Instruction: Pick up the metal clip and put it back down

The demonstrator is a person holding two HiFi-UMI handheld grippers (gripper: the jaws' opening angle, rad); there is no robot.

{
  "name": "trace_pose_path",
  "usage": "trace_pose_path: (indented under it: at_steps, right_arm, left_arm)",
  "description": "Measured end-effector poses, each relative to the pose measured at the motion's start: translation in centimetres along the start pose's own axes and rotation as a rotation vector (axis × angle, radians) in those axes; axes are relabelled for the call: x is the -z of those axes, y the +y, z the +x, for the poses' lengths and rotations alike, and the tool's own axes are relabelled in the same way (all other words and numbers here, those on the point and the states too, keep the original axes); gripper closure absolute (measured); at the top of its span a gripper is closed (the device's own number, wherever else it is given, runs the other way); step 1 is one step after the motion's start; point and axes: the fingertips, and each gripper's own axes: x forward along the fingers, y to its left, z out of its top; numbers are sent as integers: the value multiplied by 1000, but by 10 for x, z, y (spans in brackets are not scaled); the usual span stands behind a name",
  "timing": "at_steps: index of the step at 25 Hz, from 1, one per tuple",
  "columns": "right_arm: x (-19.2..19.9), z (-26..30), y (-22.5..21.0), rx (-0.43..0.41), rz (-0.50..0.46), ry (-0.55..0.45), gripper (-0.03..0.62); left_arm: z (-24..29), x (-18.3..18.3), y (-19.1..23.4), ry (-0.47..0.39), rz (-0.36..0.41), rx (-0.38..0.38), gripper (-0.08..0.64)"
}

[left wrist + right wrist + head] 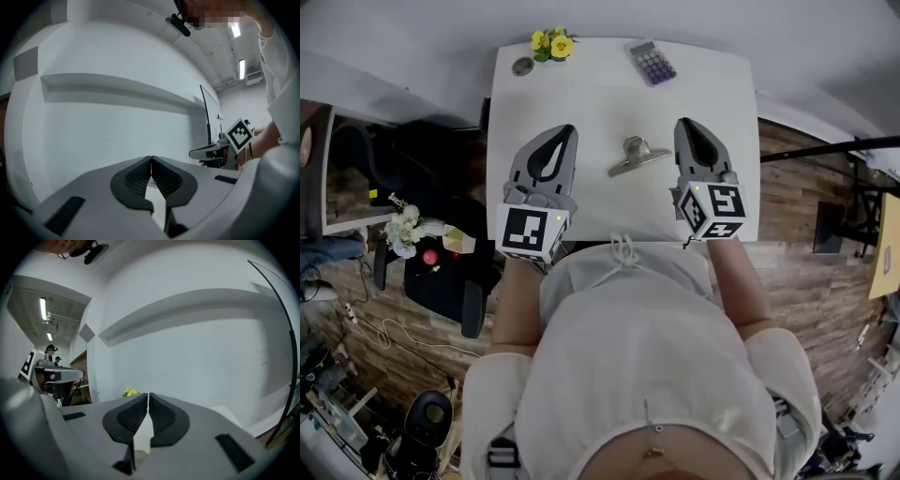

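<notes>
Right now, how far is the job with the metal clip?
Done: cannot tell whether it was lifted already; the metal clip lies on the table between the grippers, touching neither. In hand: nothing; the left gripper and right gripper are shut and empty. Left: if not yet lifted, the whole pick and put-down.

Metal clip (636,156): silver, wide-mouthed, lying flat on white tabletop (581,94), angled diagonally, handle end toward far side, untouched.

L gripper (151,160) fingers (137,178) together, empty.
</notes>
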Motion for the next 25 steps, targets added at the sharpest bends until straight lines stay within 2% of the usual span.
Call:
trace_pose_path:
  at_steps: [4,12,17,21,25]
  right_arm:
    - [-27,-19,-5,-6,-38,-76,584]
    - [-56,-52,-8,6,-132,-193,586]
    - [-56,-57,-5,12,-182,-195,588]
    - [-53,-57,-3,30,-149,-178,588]
    - [-53,-57,4,12,-150,-174,588]
  left_arm:
    - [1,-19,-4,-56,-14,2,541]
    - [-1,-30,-9,-65,1,-7,541]
    - [-3,-30,-12,-60,2,-14,541]
    - [-5,-30,-10,-54,6,-26,541]
    - [-5,-30,-11,-52,10,-27,541]
